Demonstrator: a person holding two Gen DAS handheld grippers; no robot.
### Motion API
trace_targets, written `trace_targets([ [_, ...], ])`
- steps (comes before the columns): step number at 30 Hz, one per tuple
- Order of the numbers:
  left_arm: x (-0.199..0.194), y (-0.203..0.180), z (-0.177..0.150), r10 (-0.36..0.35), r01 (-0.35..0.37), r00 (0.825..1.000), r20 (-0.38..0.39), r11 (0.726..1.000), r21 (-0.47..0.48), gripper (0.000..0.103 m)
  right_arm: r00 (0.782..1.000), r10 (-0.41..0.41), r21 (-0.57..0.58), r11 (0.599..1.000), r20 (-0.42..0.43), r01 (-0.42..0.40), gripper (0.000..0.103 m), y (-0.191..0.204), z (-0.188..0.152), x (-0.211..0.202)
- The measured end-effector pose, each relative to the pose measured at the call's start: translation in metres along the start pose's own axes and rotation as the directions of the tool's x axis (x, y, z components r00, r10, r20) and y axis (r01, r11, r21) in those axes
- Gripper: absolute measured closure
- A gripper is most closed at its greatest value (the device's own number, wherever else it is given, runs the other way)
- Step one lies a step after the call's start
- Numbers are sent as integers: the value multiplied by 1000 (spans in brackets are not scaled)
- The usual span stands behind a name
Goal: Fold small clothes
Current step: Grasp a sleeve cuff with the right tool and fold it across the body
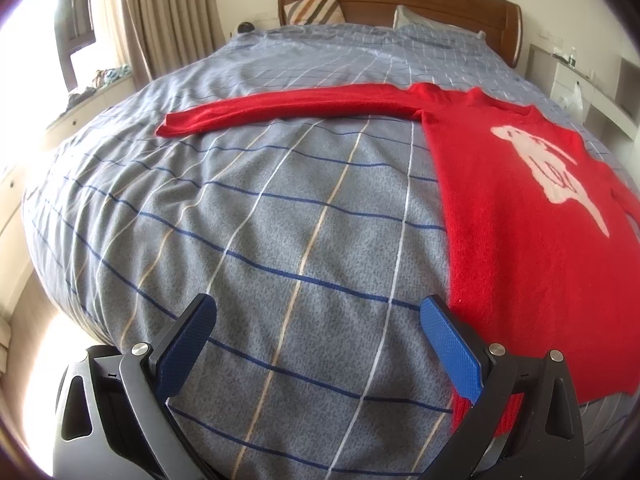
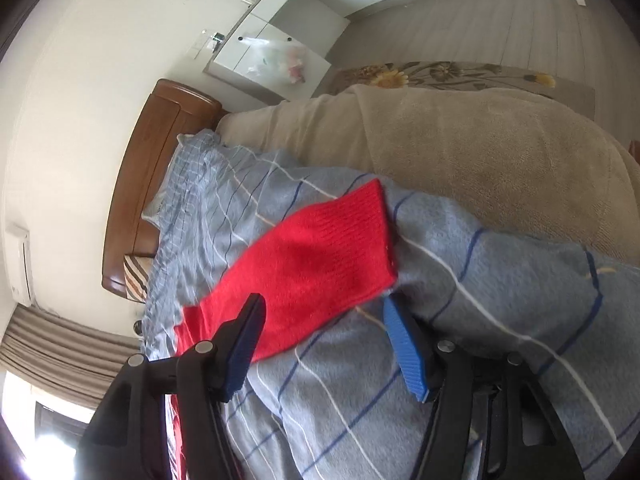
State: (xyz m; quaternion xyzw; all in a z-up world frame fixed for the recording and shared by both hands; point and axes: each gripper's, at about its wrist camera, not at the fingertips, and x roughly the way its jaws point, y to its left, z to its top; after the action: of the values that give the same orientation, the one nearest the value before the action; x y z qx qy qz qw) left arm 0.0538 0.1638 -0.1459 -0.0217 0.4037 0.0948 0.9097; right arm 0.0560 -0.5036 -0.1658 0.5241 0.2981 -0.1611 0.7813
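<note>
A red sweater [image 1: 516,216] with a pale animal figure lies flat on a bed [image 1: 280,216] covered by a grey-blue checked quilt, one sleeve stretched out across the quilt. The left gripper [image 1: 318,316] hovers beside the sweater's hem, fingers apart and empty. The right gripper [image 2: 322,320] hovers at the other sleeve's cuff [image 2: 344,232], fingers apart, not clamped.

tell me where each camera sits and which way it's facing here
Left wrist: on the left gripper, angled down along the bed toward the headboard; its open fingers show.
Right wrist: on the right gripper, view rolled sideways, above the sweater's sleeve cuff; open fingers show.
Shared: red sweater, bed, headboard.
</note>
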Motion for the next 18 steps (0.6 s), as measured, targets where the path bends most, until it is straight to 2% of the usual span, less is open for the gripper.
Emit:
trace_targets([
  [5, 2, -3, 0, 8, -8, 1000, -8, 1000, 10, 1, 1000, -26, 46, 999, 0, 26, 44, 1, 14, 24],
  [6, 3, -3, 0, 8, -8, 1000, -9, 1000, 9, 1, 999, -38, 48, 998, 5, 37, 55, 2, 16, 27],
  [7, 3, -3, 0, 8, -8, 1000, -11, 1000, 6, 1, 998, -55, 44, 998, 9, 54, 80, 5, 18, 30],
  [8, 4, -3, 0, 8, -8, 1000, -13, 1000, 4, 1, 997, -82, 29, 996, 6, 82, 94, 8, 20, 33],
  [10, 5, -3, 1, 5, -5, 1000, -15, 1000, -1, 1, 993, -117, -20, 993, 18, 118, 98, 27, 23, 34],
  [12, 6, -2, 1, -1, 1, 1000, -15, 1000, -7, 1, 994, -93, -136, 986, 51, 99, 98, 71, 23, 30],
  [14, 7, -2, 2, -10, 9, 1000, -16, 1000, -14, 1, 995, -39, -313, 948, 86, 65, 98, 138, 15, 25],
  [15, 7, -1, 3, -14, 13, 1000, -17, 1000, -17, 1, 995, -2, -405, 913, 96, 41, 98, 176, 5, 23],
  [18, 7, 1, 4, -20, 20, 1000, -16, 1000, -22, 1, 994, 106, -629, 775, 37, -59, 98, 286, -46, 28],
])
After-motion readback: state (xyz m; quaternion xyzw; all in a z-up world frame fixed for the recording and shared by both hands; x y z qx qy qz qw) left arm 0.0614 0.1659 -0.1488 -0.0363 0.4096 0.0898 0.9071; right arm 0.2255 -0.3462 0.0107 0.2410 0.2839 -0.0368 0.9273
